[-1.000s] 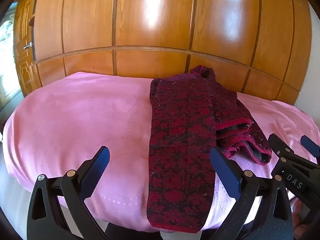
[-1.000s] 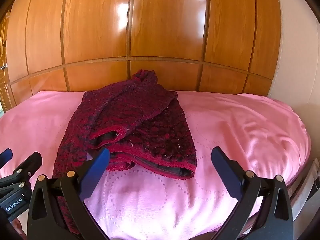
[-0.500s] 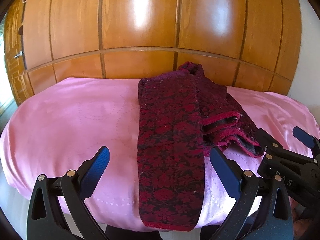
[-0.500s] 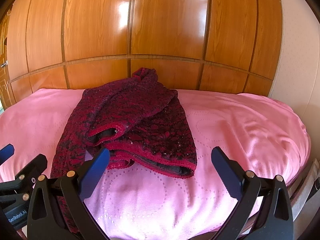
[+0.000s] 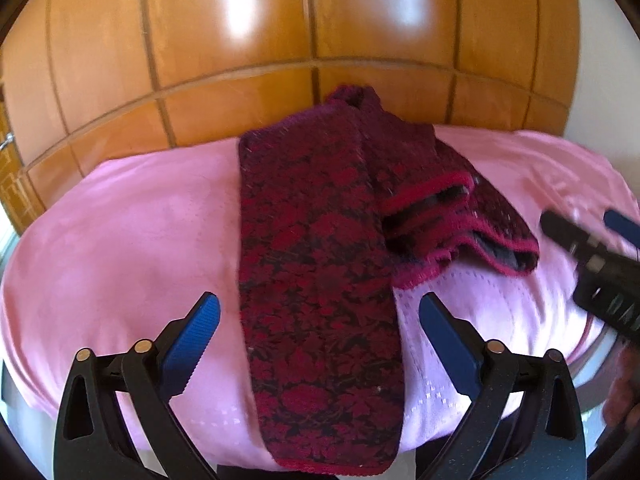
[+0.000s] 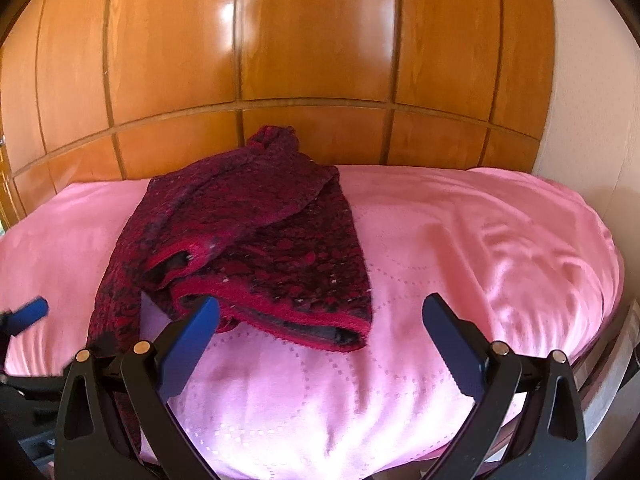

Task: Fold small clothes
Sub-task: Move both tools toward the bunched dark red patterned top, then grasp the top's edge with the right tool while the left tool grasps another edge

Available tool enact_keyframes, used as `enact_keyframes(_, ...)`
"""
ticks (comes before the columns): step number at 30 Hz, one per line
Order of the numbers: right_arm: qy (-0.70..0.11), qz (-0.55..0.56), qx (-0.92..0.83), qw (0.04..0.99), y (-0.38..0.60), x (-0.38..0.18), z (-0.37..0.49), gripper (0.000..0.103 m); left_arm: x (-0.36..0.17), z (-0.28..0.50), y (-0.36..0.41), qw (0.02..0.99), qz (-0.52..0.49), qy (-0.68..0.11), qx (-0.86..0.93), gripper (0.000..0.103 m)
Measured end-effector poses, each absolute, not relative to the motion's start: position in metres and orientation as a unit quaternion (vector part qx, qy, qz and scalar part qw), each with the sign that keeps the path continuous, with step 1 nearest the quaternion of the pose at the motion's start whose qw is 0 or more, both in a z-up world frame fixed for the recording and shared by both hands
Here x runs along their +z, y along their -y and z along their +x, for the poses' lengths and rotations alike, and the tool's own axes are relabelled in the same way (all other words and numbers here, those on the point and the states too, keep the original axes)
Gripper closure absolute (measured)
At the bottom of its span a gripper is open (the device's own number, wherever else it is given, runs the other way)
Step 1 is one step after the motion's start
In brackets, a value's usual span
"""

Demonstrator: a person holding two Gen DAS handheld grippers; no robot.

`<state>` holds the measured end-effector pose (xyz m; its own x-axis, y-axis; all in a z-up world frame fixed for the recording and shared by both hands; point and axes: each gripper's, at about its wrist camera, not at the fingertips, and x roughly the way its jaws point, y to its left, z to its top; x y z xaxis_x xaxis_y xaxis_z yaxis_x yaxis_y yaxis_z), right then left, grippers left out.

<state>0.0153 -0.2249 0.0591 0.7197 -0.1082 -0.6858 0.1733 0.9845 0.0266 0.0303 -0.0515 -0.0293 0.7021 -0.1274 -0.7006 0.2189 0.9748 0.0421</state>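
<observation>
You hold the left gripper with its two blue pads wide apart, and nothing is between them; they hover above the near part of the dark red garment, and I cannot tell if they touch it. The garment lies on the pink bedspread, with one long strip that runs from the near edge of the bedspread toward the wooden panelled wall behind it; on the right side of this strip the cloth is bunched in loose folds, and you can see there a bright red hem and a dark opening. Your right gripper has also its fingers spread wide, and it grips nothing; its left pad stands in front of the hem of the bunched part, its right pad is over bare bedspread to the right of the garment. In the left wrist view the right gripper appears blurred at the right side of the garment, apart from it; in the right wrist view one blue tip of the left gripper shows at the left side of the garment.
</observation>
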Motion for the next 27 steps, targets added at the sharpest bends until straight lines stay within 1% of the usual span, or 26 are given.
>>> enact_keyframes(1,-0.369,0.05,-0.074,0.925,0.228,0.059,0.016,0.002,-0.033,0.032,0.054,0.917,0.066,-0.38,-0.1,0.009)
enact_keyframes(2,-0.372,0.056,-0.074,0.924,0.233,0.06,0.017,0.002,-0.036,0.033,0.057,0.915,0.073,-0.384,-0.103,0.015)
enact_keyframes(3,-0.382,0.067,-0.069,0.919,0.236,0.06,0.019,0.002,-0.04,0.034,0.059,0.911,0.08,-0.39,-0.106,0.024)
enact_keyframes(4,-0.378,0.09,-0.061,0.919,0.242,0.061,0.02,0.003,-0.045,0.037,0.06,0.907,0.084,-0.399,-0.11,0.029)
enact_keyframes(5,-0.376,0.105,-0.052,0.919,0.246,0.063,0.023,0.007,-0.049,0.039,0.06,0.902,0.083,-0.408,-0.115,0.043)
enact_keyframes(6,-0.377,0.116,-0.041,0.918,0.249,0.064,0.026,0.01,-0.054,0.041,0.059,0.897,0.076,-0.418,-0.122,0.054)
enact_keyframes(7,-0.38,0.128,-0.022,0.916,0.251,0.066,0.031,0.017,-0.058,0.042,0.056,0.894,0.064,-0.425,-0.13,0.059)
enact_keyframes(8,-0.396,0.128,-0.012,0.909,0.249,0.067,0.036,0.024,-0.059,0.042,0.053,0.891,0.053,-0.429,-0.137,0.072)
enact_keyframes(9,-0.406,0.135,0.008,0.904,0.247,0.067,0.043,0.026,-0.059,0.042,0.049,0.891,0.042,-0.429,-0.144,0.083)
enact_keyframes(10,-0.416,0.145,0.031,0.897,0.245,0.066,0.05,0.029,-0.058,0.041,0.044,0.891,0.03,-0.426,-0.153,0.09)
enact_keyframes(12,-0.432,0.187,0.083,0.879,0.241,0.061,0.067,0.031,-0.052,0.039,0.034,0.895,0.008,-0.416,-0.16,0.093)
enact_keyframes(14,-0.444,0.234,0.124,0.856,0.235,0.053,0.084,0.033,-0.042,0.039,0.018,0.897,-0.027,-0.408,-0.169,0.094)
enact_keyframes(15,-0.455,0.243,0.136,0.846,0.231,0.049,0.093,0.036,-0.036,0.041,0.009,0.898,-0.044,-0.402,-0.171,0.094)
enact_keyframes(17,-0.454,0.255,0.159,0.838,0.219,0.046,0.111,0.046,-0.022,0.048,-0.01,0.904,-0.073,-0.388,-0.163,0.094)
enact_keyframes(18,-0.464,0.246,0.16,0.836,0.213,0.042,0.12,0.048,-0.016,0.053,-0.023,0.906,-0.088,-0.383,-0.157,0.094)
enact_keyframes(19,-0.467,0.234,0.159,0.838,0.207,0.041,0.13,0.056,-0.011,0.058,-0.035,0.908,-0.103,-0.378,-0.149,0.094)
enact_keyframes(20,-0.475,0.225,0.156,0.836,0.204,0.038,0.136,0.072,-0.005,0.065,-0.048,0.911,-0.116,-0.371,-0.138,0.095)
enact_keyframes(22,-0.484,0.212,0.157,0.834,0.199,0.036,0.148,0.083,0.004,0.077,-0.071,0.918,-0.133,-0.357,-0.112,0.095)
enact_keyframes(23,-0.483,0.197,0.154,0.839,0.199,0.037,0.154,0.085,0.009,0.086,-0.085,0.922,-0.139,-0.349,-0.094,0.095)
enact_keyframes(25,-0.464,0.177,0.151,0.855,0.203,0.046,0.157,0.087,0.018,0.106,-0.109,0.927,-0.151,-0.336,-0.063,0.096)
enact_keyframes(27,-0.437,0.179,0.146,0.869,0.218,0.063,0.16,0.088,0.023,0.129,-0.13,0.933,-0.148,-0.327,-0.024,0.096)
